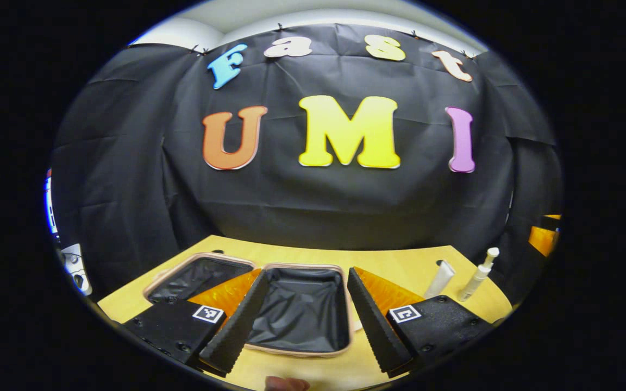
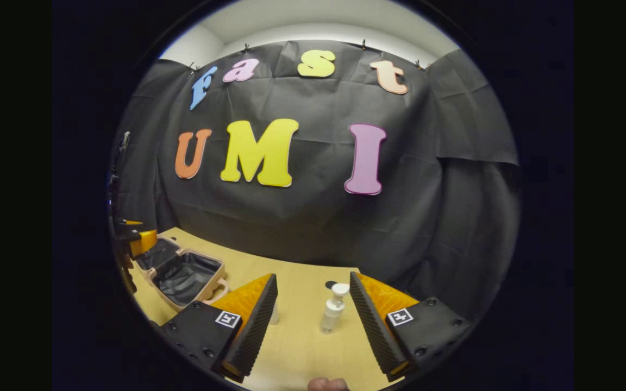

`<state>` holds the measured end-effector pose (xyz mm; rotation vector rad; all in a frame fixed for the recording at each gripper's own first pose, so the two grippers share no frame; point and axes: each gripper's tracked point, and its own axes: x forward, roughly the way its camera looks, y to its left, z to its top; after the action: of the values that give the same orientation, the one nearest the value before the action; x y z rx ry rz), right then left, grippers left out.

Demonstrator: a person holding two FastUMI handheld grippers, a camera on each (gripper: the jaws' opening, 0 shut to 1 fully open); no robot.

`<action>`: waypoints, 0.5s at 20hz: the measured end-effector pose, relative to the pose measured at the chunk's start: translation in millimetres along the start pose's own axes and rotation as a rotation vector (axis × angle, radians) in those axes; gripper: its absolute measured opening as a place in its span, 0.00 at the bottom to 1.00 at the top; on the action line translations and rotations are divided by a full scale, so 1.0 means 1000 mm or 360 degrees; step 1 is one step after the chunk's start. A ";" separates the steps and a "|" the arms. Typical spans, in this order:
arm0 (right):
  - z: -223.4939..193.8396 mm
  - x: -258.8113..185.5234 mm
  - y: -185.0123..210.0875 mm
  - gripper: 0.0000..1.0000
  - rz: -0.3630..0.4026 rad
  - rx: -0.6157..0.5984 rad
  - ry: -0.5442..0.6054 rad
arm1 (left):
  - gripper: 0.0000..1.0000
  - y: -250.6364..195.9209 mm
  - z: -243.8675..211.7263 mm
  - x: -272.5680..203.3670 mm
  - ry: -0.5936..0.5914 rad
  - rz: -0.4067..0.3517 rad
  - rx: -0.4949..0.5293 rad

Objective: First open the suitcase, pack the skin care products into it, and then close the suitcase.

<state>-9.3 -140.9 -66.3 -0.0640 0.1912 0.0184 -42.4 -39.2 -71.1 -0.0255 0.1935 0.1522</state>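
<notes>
Behind the wooden table (image 1: 400,266) black cloth is hung. At lower centre the open suitcase (image 1: 296,309) is framed by the spread left gripper (image 1: 299,320); a tube (image 1: 440,278) and pump bottle (image 1: 477,276) are seen at right. The right gripper (image 2: 313,320) is spread, empty, around the bottle.

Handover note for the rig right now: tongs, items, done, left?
Left tongs: open, empty, hovering over the suitcase.
Right tongs: open, empty, lined up on the pump bottle.
Suitcase: already open and lying flat on the wooden table, both lined halves up, nothing packed inside as far as the views show.
Skin care: the pump bottle and a tube stand on the table beside the suitcase, neither one held.
Done: the opening step.
Left: grasp the bottle and tube, place them in the suitcase, close the lid.
</notes>
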 end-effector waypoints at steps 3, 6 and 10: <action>-0.006 -0.005 -0.027 0.79 -0.0045 -0.0002 0.0023 | 0.95 -0.067 -0.019 0.007 0.0038 -0.0185 0.0032; -0.017 -0.013 -0.051 0.79 -0.0093 -0.0028 0.0073 | 0.95 -0.131 -0.044 0.015 0.0068 -0.0405 0.0121; -0.036 -0.024 -0.082 0.79 -0.0174 -0.0065 0.0169 | 0.95 -0.197 -0.092 0.040 0.0188 -0.0582 0.0157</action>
<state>-37.8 -225.2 -91.6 -0.1159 0.2932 -0.0900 9.1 -231.4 -167.4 0.0282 0.3103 -0.2240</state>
